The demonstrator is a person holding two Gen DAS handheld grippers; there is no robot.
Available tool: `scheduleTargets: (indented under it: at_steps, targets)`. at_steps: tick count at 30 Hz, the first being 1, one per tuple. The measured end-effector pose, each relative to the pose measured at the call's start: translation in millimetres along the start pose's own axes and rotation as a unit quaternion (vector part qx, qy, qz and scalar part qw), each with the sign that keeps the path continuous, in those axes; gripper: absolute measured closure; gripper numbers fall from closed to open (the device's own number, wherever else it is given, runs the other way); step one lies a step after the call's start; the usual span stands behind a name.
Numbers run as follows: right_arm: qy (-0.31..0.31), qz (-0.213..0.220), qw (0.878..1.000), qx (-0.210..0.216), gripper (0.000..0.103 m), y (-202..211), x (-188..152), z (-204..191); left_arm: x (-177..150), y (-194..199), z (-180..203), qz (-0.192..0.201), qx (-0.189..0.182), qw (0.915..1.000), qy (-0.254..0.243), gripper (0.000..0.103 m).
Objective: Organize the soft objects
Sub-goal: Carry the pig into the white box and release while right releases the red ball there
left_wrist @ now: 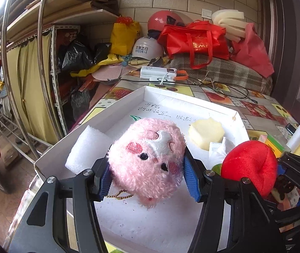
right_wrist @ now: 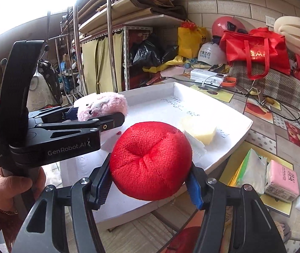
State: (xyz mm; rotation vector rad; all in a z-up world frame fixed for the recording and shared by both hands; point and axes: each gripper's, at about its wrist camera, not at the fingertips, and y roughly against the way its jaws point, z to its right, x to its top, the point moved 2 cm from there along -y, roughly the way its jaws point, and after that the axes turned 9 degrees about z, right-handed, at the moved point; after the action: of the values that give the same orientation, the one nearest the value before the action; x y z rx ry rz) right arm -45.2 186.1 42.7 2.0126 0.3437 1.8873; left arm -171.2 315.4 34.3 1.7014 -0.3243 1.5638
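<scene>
My left gripper (left_wrist: 147, 178) is shut on a fluffy pink plush toy (left_wrist: 147, 160), held over the white tray (left_wrist: 128, 100). Its blue pads press the toy's sides, and a small bead chain dangles beneath. My right gripper (right_wrist: 150, 181) is shut on a round red plush apple (right_wrist: 151, 160), held above the tray's near right rim (right_wrist: 234, 143). Each view shows the other gripper's load: the red plush apple (left_wrist: 250, 164) at the left view's right, the pink toy (right_wrist: 102, 105) at the right view's left. In the tray lie a white foam block (left_wrist: 86, 147), a yellow sponge (left_wrist: 205, 132) and a small white packet (left_wrist: 218, 149).
A person's hand (right_wrist: 8, 185) in a red sleeve holds the left gripper's handle. Tissue packs (right_wrist: 281, 179) and a white foam roll (left_wrist: 297, 137) lie right of the tray. Cables, a white power bank (left_wrist: 157, 73), helmets and red bags (left_wrist: 194, 42) crowd the far table. Shelving stands at left.
</scene>
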Motion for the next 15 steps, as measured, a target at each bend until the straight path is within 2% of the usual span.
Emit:
scheduleTargets:
  at_steps: [7, 11, 14, 15]
  targets:
    - [-0.039, -0.007, 0.998, -0.056, 0.042, -27, 13, 21, 8, -14, -4, 0.016, 0.046, 0.9988, -0.003, 0.044]
    - [-0.052, -0.008, 0.997, -0.056, 0.042, -28, 15, 28, 8, -17, -2, 0.014, 0.057, 0.9982, -0.014, 0.044]
    - [-0.046, -0.009, 0.997, -0.056, 0.038, -28, 15, 25, 8, -17, -2, 0.015, 0.061, 0.9979, -0.018, 0.042]
    - [-0.043, -0.011, 0.997, -0.055, 0.030, -29, 15, 24, 8, -17, -2, 0.015, 0.064, 0.9977, -0.018, 0.039]
